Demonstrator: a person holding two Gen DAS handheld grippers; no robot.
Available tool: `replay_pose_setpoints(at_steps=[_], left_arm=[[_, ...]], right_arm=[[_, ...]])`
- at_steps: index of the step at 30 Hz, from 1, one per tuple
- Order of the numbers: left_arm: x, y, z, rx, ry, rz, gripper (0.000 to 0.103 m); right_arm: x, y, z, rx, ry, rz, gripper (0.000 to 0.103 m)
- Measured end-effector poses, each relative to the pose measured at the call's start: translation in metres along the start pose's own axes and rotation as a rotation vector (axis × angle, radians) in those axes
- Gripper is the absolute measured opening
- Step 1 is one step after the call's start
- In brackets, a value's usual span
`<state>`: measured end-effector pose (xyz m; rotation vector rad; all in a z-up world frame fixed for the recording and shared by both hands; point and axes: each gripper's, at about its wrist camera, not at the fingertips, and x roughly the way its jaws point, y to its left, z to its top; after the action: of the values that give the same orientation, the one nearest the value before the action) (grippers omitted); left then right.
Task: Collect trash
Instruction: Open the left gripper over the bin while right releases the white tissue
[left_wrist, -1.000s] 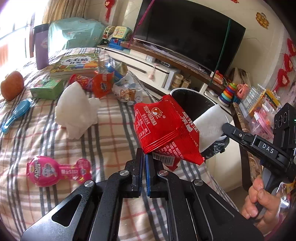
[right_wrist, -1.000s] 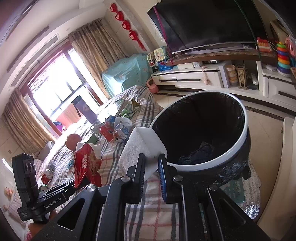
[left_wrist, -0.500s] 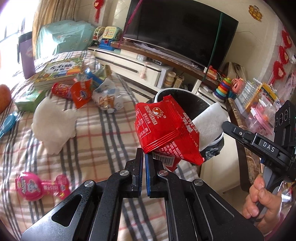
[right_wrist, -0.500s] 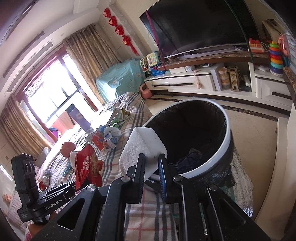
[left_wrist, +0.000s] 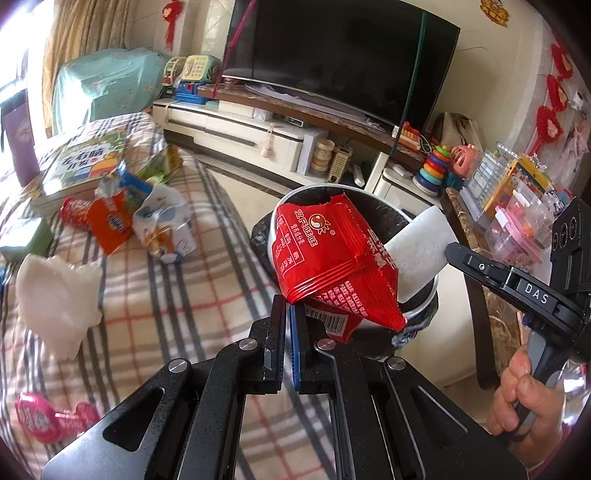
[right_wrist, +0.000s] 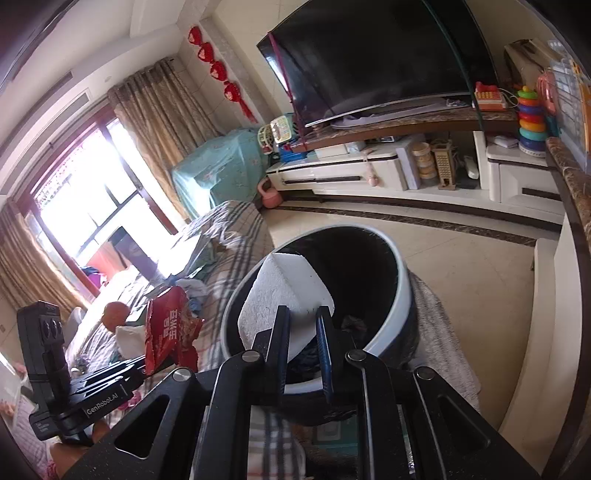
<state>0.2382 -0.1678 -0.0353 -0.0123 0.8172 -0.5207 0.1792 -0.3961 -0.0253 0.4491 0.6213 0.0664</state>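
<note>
Red wrapper pinched in left tongs, tissue in right tongs, over bin

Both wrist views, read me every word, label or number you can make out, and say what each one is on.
"DAS": right hand-held gripper, on its body, left wrist view.
"GenRobot.AI": left hand-held gripper, on its body, right wrist view.
Red snack bag: Chinese print and a barcode, too distorted to read reliably.
Children's book: large Chinese title, blurred.
Pink candy wrapper: lettering blurred.
White tissue: no text.
</note>
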Motion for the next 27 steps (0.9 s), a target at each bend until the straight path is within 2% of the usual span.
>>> replay_pose_setpoints(at_steps=[18, 21, 24, 27], left_arm=[[0.041, -0.022, 0.025, 0.051, 0.038, -0.013, 0.002], [0.047, -0.023, 0.026, 0.047, 0.052, -0.025, 0.002], [0.051, -0.022, 0.027, 0.033, 0.065, -0.033, 0.006], [0.050, -0.021, 0.026, 0.031, 0.065, -0.025, 0.024]], right_arm=[[0.015, -0.017, 0.015, -0.011, 0.018, -0.060, 0.015], [0.018, -0.018, 0.016, -0.003, 0.032, -0.060, 0.019], [0.021, -0.020, 0.017, 0.007, 0.044, -0.056, 0.022], [0.023, -0.021, 0.017, 0.011, 0.052, -0.057, 0.031]])
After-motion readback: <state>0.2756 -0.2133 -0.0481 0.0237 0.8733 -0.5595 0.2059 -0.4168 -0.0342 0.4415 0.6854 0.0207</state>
